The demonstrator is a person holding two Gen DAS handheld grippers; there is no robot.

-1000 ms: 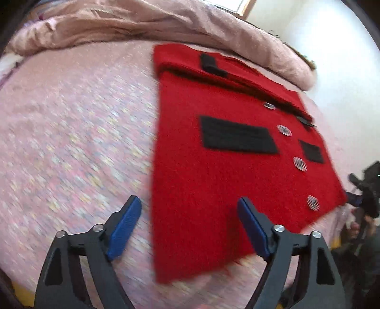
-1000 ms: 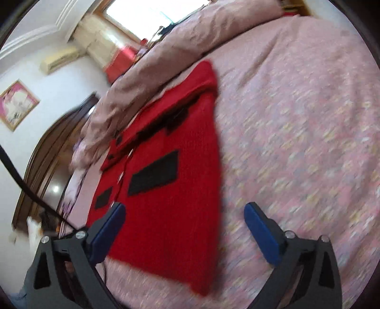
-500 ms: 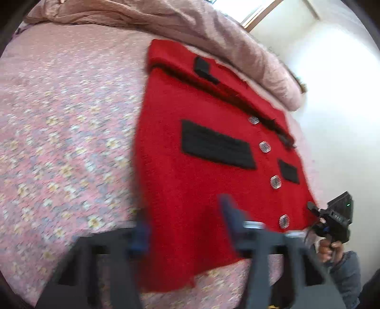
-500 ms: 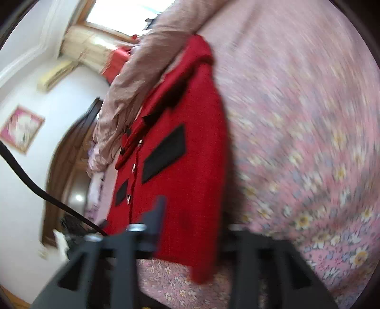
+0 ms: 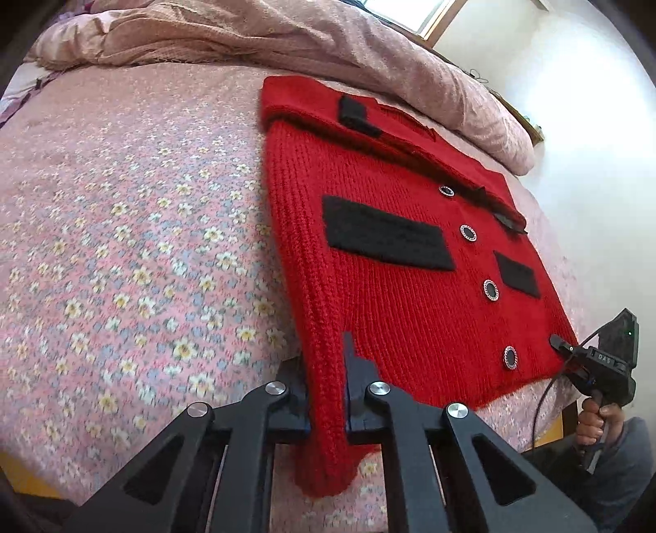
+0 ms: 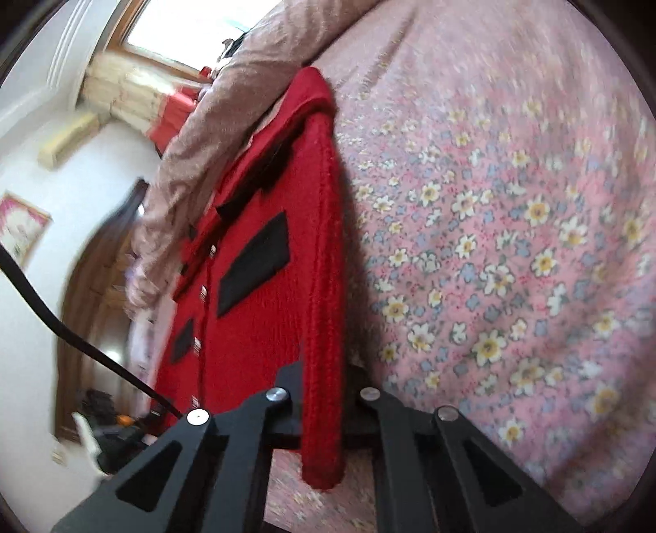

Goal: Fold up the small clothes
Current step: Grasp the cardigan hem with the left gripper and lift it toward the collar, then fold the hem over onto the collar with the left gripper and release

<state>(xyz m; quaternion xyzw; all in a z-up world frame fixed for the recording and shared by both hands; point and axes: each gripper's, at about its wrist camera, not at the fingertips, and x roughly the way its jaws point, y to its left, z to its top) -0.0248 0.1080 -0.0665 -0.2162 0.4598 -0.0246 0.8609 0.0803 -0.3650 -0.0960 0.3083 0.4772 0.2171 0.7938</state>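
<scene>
Home bedroom, floral bedspread (image 5: pixel 123 254), rumpled duvet (image 5: pixel 254 37), framed picture (image 6: pixel 20 225)

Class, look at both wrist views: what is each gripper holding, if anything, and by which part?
Both grip the red knitted cardigan at its near hem: the left gripper is clamped on one bottom corner, and the right gripper on the other.

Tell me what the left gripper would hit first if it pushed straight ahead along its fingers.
The left gripper is already shut on the red cardigan hem, so it would push into the cardigan itself, then likely its black pocket patch.
</scene>
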